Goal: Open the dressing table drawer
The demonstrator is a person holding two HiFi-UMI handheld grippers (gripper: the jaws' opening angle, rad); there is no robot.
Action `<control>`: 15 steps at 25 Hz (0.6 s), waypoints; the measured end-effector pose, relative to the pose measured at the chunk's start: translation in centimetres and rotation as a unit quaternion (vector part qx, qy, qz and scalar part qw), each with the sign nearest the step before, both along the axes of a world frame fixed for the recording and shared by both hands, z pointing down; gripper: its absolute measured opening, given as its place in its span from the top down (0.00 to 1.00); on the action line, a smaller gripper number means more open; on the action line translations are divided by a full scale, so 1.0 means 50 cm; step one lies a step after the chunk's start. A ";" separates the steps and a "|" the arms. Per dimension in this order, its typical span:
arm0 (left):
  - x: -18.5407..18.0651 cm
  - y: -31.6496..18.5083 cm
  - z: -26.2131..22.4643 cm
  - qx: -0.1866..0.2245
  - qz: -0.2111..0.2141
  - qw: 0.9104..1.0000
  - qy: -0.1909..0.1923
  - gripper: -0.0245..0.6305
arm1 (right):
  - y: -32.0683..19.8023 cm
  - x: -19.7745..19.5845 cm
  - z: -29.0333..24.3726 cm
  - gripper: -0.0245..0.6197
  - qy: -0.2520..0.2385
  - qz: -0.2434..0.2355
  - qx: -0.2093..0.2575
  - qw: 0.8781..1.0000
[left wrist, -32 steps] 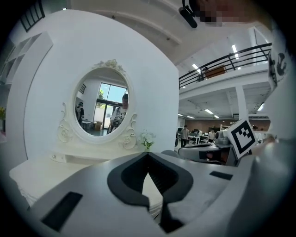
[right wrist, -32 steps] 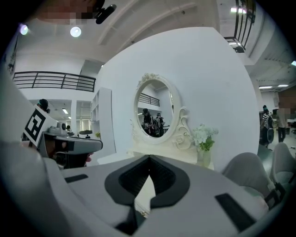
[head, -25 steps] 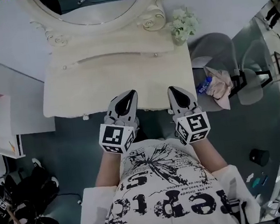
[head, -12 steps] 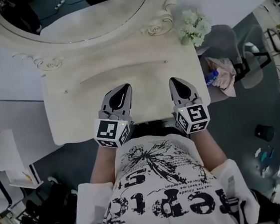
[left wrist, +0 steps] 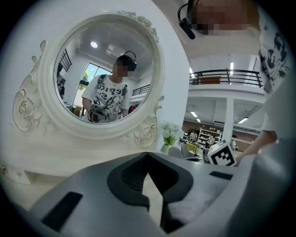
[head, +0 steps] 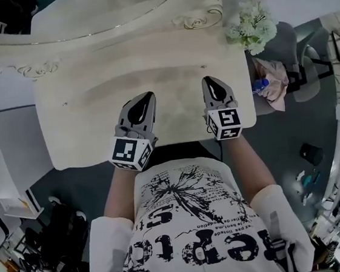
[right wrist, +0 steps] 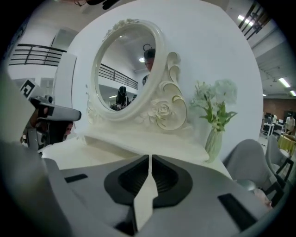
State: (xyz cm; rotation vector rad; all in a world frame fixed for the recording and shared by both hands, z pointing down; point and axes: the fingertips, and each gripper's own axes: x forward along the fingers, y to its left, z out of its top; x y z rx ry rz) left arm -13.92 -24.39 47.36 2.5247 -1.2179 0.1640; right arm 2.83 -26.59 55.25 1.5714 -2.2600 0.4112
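Note:
The cream dressing table [head: 96, 128] fills the upper middle of the head view, with its oval mirror [head: 100, 6] at the back. Both grippers hover over the front part of the tabletop, pointing toward the mirror. My left gripper [head: 146, 96] is shut with nothing between its jaws, and the tips meet in the left gripper view [left wrist: 148, 155]. My right gripper [head: 208, 79] is shut and empty too, its tips together in the right gripper view [right wrist: 150, 158]. A low raised shelf [right wrist: 138, 139] runs under the mirror. The table's front face is hidden below the top.
A vase of pale flowers [head: 252, 25] stands at the table's back right corner. A grey chair [head: 284, 43] with cloth [head: 272, 81] on it sits right of the table. White furniture [head: 10, 175] and dark clutter [head: 53, 237] lie on the floor at left.
Both grippers have moved from the table's front edge forward over the tabletop and lower. The table now looks closer and larger in the head view.

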 end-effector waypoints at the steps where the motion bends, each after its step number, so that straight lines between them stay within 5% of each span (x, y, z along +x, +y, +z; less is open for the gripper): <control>1: 0.000 -0.004 0.008 -0.003 -0.002 1.000 -0.001 0.95 | -0.010 0.006 0.020 0.93 -0.001 0.005 -0.010 1.000; 2: -0.001 -0.007 0.017 -0.007 -0.005 1.000 -0.004 0.95 | -0.020 0.012 0.040 0.93 -0.003 0.012 -0.021 1.000; 4: -0.002 -0.011 0.035 -0.015 -0.013 1.000 -0.013 0.95 | -0.034 0.020 0.080 0.76 -0.008 0.020 -0.047 0.999; 15: 0.019 -0.009 0.077 -0.035 -0.023 0.999 -0.034 0.95 | -0.094 0.032 0.161 0.75 0.013 0.026 -0.086 0.996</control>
